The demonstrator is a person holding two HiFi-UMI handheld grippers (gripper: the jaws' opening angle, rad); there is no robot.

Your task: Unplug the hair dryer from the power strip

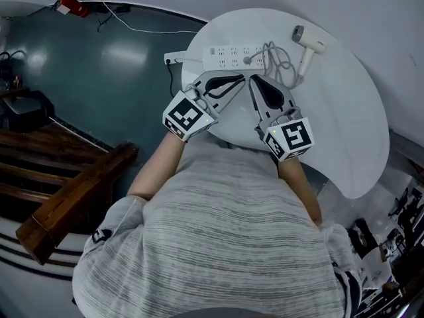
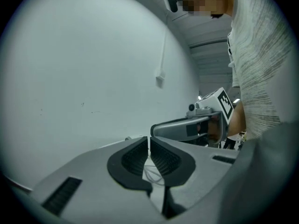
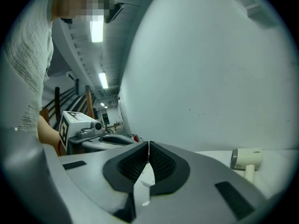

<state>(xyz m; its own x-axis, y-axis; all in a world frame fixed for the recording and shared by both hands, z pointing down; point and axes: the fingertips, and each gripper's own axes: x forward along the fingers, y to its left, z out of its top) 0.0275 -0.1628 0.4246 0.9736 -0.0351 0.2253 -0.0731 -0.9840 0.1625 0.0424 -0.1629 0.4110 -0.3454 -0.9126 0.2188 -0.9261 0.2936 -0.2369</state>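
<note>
Hair dryer [image 1: 308, 42] lies at the upper right of the white table [image 1: 358, 131] in the head view, handle toward the near edge. Its cord [image 1: 278, 61] is heaped to the left and runs to the right end of the power strip [image 1: 233, 55]. The plug itself is too small to make out.

The strip's long axis runs left-right across the frame, just above both sets of fingertips.

Left gripper [image 1: 238, 79]: jaws together, nothing held. Right gripper [image 1: 254, 81]: jaws together, nothing held.

The 2 tips nearly meet below the strip's right end. The right gripper looks nearer the plug end and the left nearer the strip's body. Judgement: the left braces the strip and the right pulls the plug, and both must open first.
</note>
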